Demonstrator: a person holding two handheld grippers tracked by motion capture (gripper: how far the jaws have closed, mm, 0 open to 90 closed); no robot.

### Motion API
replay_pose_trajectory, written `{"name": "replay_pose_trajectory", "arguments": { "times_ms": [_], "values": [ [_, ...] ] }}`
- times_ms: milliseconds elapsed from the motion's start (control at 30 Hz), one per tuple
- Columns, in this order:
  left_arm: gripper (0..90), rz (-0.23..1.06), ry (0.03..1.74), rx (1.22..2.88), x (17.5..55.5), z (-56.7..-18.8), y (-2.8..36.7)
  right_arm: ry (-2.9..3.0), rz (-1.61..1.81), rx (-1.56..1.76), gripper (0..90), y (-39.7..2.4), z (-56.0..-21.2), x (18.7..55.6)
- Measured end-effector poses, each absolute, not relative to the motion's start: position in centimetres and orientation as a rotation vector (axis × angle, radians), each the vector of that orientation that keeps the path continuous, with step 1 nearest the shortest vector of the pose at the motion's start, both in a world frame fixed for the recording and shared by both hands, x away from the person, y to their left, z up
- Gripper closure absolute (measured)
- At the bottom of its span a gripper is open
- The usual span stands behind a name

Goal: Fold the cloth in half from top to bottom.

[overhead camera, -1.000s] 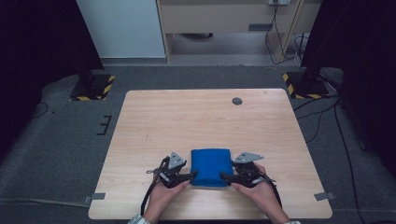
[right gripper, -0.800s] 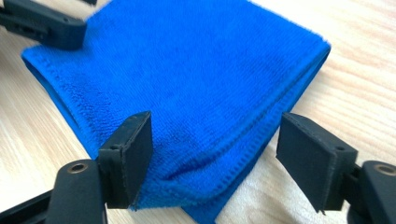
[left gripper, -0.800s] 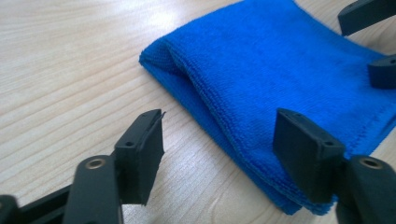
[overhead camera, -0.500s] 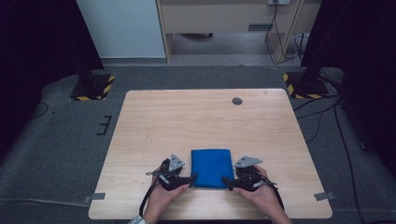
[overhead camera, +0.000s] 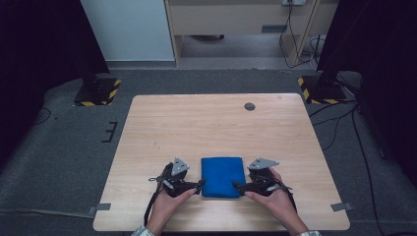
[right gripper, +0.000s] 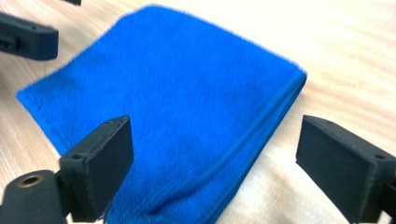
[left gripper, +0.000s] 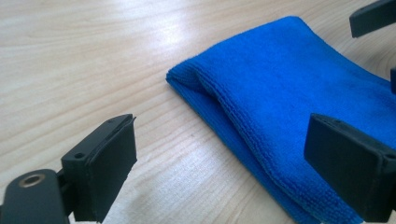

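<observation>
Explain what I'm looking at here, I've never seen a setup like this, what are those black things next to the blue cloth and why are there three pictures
A person sits at a wooden table and holds a hand-operated tool in each hand. Each tool ends in two black jaws that pinch like tongs: the left gripper and the right gripper.

One picture comes from a fixed camera above the table. The other two come from small cameras riding on the grippers, looking out between their own jaws.

A folded blue cloth lies flat on the table between the grippers. Farther back there is a small dark round spot in the tabletop.

Nothing is held. Both pairs of jaws have just been opening and stand wide at the cloth's near corners, with the pads not pressing on it.
</observation>
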State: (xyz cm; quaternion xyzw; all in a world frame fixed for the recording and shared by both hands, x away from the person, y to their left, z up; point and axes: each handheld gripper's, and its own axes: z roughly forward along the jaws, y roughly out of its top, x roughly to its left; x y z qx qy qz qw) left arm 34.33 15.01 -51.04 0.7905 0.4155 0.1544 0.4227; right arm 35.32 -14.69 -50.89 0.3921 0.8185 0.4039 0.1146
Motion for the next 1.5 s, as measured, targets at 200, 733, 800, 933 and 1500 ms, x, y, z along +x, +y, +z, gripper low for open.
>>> {"name": "replay_pose_trajectory", "arguments": {
  "times_ms": [200,733,800,933,1500],
  "values": [
    [7.9,0.404,1.037,1.967,34.6,-50.5,15.7,2.392,1.206,1.123,8.4,-14.9,-50.2,35.9],
    [6.7,0.466,1.113,1.908,35.7,-49.4,19.7,2.288,1.249,1.193,8.4,-17.9,-47.4,37.3],
    [6.7,0.463,1.139,1.889,36.0,-49.4,20.4,2.283,1.248,1.195,8.4,-18.4,-47.3,37.4],
    [6.7,0.470,1.172,1.867,36.4,-49.4,21.0,2.260,1.264,1.208,8.4,-19.3,-47.0,37.4],
    [6.8,0.530,1.179,1.936,36.3,-49.6,22.0,2.142,1.228,1.298,9.2,-24.4,-48.1,36.4]
  ]
}}
